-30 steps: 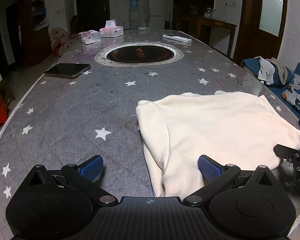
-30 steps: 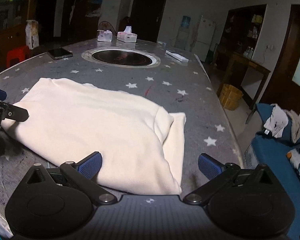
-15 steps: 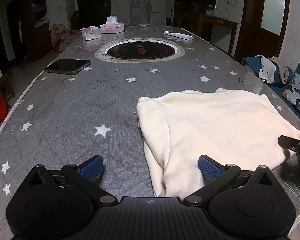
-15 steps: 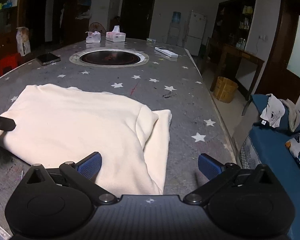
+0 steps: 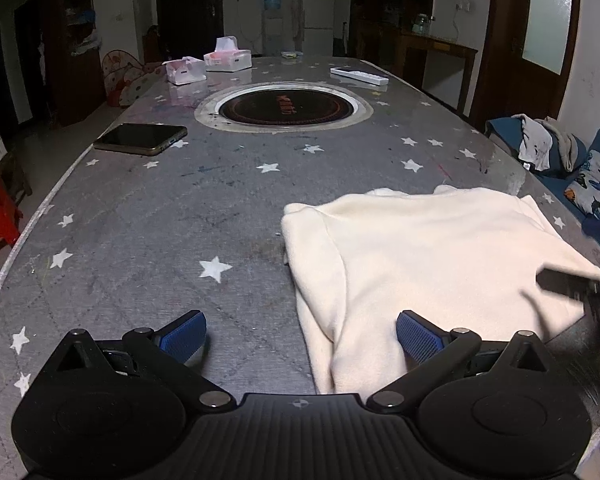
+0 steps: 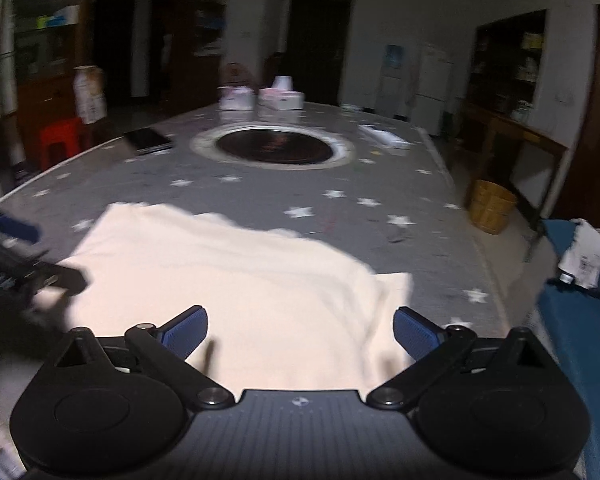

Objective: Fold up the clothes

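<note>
Cream garment [image 5: 432,256] lying flat on the star-patterned table [image 5: 140,216], already doubled into a compact rectangle with one layered edge turned under. Left gripper [image 5: 300,330]: jaws spread wide, nothing between them; the garment's near-left corner lies just ahead, between the blue pads [image 5: 418,338] — one pad over cloth, the other over bare table. Right gripper [image 6: 300,330]: likewise released and empty, the garment [image 6: 236,276] directly ahead of and beneath its fingers, the folded side edge near its right finger (this view is motion-blurred, so fine contact cannot be judged). Each tool appears at the far margin of the other's view. Step in hand, as judged: the pause between folds — both tools poised at the near hem. The next move calls for lowering each gripper onto a near corner, pinching all layers together, then carrying the hem forward evenly so the stack does not slide or splay.
</note>
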A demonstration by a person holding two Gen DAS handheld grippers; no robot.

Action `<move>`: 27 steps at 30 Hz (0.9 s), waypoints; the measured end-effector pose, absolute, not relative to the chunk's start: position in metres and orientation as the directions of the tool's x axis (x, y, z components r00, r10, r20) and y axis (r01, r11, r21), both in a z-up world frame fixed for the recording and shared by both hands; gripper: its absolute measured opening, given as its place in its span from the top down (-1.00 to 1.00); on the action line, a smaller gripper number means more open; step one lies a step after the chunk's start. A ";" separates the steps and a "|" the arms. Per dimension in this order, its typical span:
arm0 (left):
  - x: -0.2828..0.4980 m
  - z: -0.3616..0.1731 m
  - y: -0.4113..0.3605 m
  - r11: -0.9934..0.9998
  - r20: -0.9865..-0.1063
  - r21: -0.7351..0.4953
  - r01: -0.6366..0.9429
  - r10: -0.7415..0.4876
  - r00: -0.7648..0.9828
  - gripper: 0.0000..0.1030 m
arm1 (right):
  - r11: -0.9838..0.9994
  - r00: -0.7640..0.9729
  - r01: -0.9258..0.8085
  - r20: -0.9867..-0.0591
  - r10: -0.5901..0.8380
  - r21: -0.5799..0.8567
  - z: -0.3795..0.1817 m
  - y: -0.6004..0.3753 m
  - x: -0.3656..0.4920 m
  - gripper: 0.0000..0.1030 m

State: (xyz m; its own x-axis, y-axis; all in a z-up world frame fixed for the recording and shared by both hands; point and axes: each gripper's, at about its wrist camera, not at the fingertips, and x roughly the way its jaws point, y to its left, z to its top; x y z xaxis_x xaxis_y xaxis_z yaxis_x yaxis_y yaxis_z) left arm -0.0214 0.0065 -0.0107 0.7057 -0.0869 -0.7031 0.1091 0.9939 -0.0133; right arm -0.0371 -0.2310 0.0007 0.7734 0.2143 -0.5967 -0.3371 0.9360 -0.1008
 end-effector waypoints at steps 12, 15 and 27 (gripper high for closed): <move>-0.025 -0.009 0.012 0.996 -0.703 -0.007 0.090 -0.069 0.707 -1.00 | 0.917 0.729 -0.388 -0.638 0.249 -0.086 -0.009 -0.223 -0.053 -0.67; -0.027 -0.006 0.011 0.996 -0.702 0.001 0.091 -0.064 0.709 -1.00 | 0.920 0.735 -0.379 -0.635 0.238 -0.094 -0.007 -0.227 -0.054 -0.67; -0.026 0.005 0.002 0.994 -0.685 0.026 0.106 -0.060 0.726 -1.00 | 0.914 0.747 -0.402 -0.594 0.298 -0.047 0.015 -0.227 -0.032 -0.45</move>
State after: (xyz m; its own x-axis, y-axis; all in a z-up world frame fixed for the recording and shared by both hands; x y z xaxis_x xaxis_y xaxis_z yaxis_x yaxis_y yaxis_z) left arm -0.0260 0.0015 0.0050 0.7262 -0.0600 -0.6849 0.1062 0.9940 0.0255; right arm -0.0322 -0.2266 0.0150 0.7472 0.2982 -0.5939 -0.4023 0.9143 -0.0471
